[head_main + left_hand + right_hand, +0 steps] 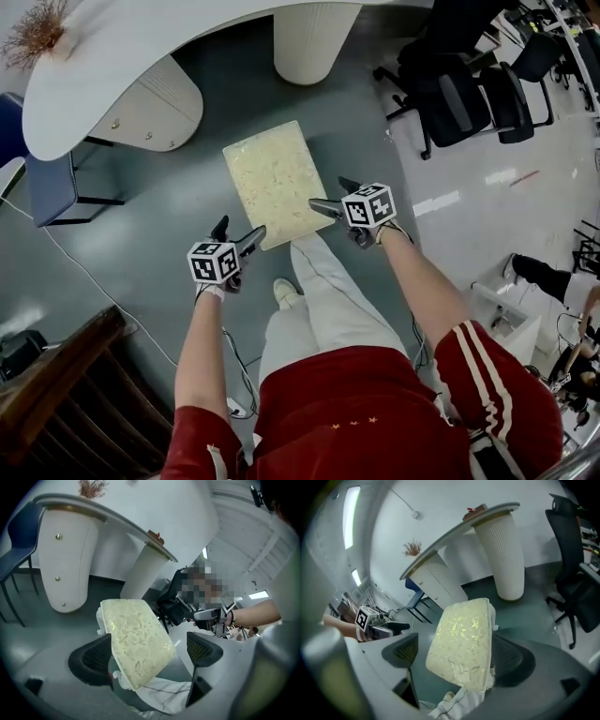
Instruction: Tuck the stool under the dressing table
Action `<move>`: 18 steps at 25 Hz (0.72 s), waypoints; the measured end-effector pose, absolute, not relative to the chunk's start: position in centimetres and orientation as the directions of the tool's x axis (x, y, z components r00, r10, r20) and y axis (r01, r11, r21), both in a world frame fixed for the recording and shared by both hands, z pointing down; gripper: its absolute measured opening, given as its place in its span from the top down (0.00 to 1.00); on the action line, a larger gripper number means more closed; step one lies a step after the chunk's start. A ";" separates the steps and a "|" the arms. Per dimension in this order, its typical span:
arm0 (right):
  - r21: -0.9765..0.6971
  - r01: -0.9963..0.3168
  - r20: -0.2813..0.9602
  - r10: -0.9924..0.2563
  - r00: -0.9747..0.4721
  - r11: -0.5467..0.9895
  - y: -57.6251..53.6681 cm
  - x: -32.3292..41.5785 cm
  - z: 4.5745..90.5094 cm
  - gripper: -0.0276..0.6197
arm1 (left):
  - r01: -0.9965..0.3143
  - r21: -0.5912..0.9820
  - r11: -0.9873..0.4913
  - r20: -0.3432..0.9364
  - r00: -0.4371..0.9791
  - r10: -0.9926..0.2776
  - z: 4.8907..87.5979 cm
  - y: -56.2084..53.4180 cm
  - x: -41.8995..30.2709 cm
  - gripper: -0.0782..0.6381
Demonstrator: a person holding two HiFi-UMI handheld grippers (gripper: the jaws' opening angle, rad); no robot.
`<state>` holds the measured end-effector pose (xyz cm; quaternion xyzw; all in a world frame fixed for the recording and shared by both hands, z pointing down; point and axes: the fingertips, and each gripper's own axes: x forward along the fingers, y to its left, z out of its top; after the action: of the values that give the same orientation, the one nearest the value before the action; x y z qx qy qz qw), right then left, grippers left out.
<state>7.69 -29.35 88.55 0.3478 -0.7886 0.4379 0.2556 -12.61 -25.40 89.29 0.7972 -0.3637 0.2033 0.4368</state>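
Floor grey, carrying all items. Dressing table white, curved top on two ribbed pedestals, occupying the far side of the head view. Black office chairs stand well apart to the right.

Stool, with cream patterned cushion, stands on open floor in front of the table, just short of the gap between the pedestals — not under the top. The person's white-trousered leg reaches to its near edge.

Left gripper sits at the stool's near-left corner; its own view shows the jaws spread wide with the cushion between them. Right gripper sits at the near-right edge, jaws likewise wide apart, the cushion filling the gap. Contact with the stool cannot be confirmed for either gripper.
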 end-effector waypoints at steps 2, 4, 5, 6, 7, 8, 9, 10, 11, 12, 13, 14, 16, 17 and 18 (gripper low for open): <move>-0.520 -0.779 0.726 -0.300 -0.619 0.350 -29.3 7.6 92.1 0.22 | -0.758 0.564 -0.326 0.653 0.652 -0.386 92.7 -25.4 -12.8 0.19; -0.521 -0.783 0.739 -0.281 -0.613 0.339 -29.4 7.6 95.1 0.22 | -0.759 0.580 -0.296 0.655 0.650 -0.385 95.6 -25.5 -12.9 0.19; -0.520 -0.785 0.744 -0.274 -0.610 0.336 -29.4 7.6 96.4 0.22 | -0.757 0.588 -0.284 0.653 0.652 -0.386 96.8 -25.6 -12.8 0.19; -0.519 -0.787 0.749 -0.267 -0.607 0.334 -29.4 7.6 97.7 0.22 | -0.755 0.593 -0.281 0.650 0.655 -0.386 97.9 -25.5 -12.7 0.19; -0.516 -0.790 0.755 -0.260 -0.603 0.332 -29.3 7.6 99.0 0.21 | -0.752 0.593 -0.288 0.648 0.658 -0.384 99.0 -25.4 -12.4 0.19; -0.514 -0.791 0.760 -0.253 -0.599 0.331 -29.2 7.6 100.2 0.22 | -0.750 0.589 -0.302 0.649 0.661 -0.377 100.1 -25.2 -12.1 0.19; -0.513 -0.792 0.763 -0.246 -0.598 0.332 -29.0 7.5 101.3 0.22 | -0.751 0.581 -0.315 0.654 0.661 -0.367 101.2 -25.1 -11.8 0.19; -0.513 -0.790 0.765 -0.237 -0.598 0.336 -29.0 7.3 102.3 0.22 | -0.754 0.574 -0.319 0.663 0.657 -0.359 102.3 -25.0 -11.6 0.19; -0.514 -0.787 0.767 -0.228 -0.599 0.341 -28.9 7.0 103.2 0.22 | -0.759 0.572 -0.310 0.671 0.651 -0.356 103.4 -25.0 -11.6 0.19; -0.514 -0.786 0.770 -0.219 -0.600 0.344 -28.8 6.8 104.0 0.21 | -0.762 0.579 -0.289 0.674 0.647 -0.357 104.4 -25.0 -11.6 0.19; -0.517 -0.784 0.772 -0.209 -0.601 0.344 -28.7 6.6 104.9 0.21 | -0.760 0.594 -0.264 0.670 0.649 -0.359 105.2 -25.1 -11.5 0.19; -0.525 -0.781 0.771 -0.198 -0.605 0.339 -28.5 6.4 105.6 0.21 | -0.751 0.613 -0.245 0.662 0.658 -0.360 105.8 -25.3 -11.3 0.19; -0.560 -0.764 0.758 -0.173 -0.628 0.320 -28.4 6.0 106.6 0.21 | -0.732 0.640 -0.234 0.645 0.677 -0.354 106.6 -26.0 -10.6 0.17; -0.580 -0.752 0.748 -0.160 -0.644 0.313 -28.5 5.8 106.7 0.21 | -0.730 0.644 -0.231 0.643 0.679 -0.353 106.8 -26.6 -10.5 0.17; -0.596 -0.740 0.739 -0.148 -0.658 0.311 -28.6 5.5 106.8 0.21 | -0.733 0.642 -0.222 0.647 0.675 -0.355 107.0 -27.1 -10.5 0.18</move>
<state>5.54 -28.61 106.76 0.2941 -0.7554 0.5081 0.2911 -10.48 -27.10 107.01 0.7595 -0.3583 0.1853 0.5103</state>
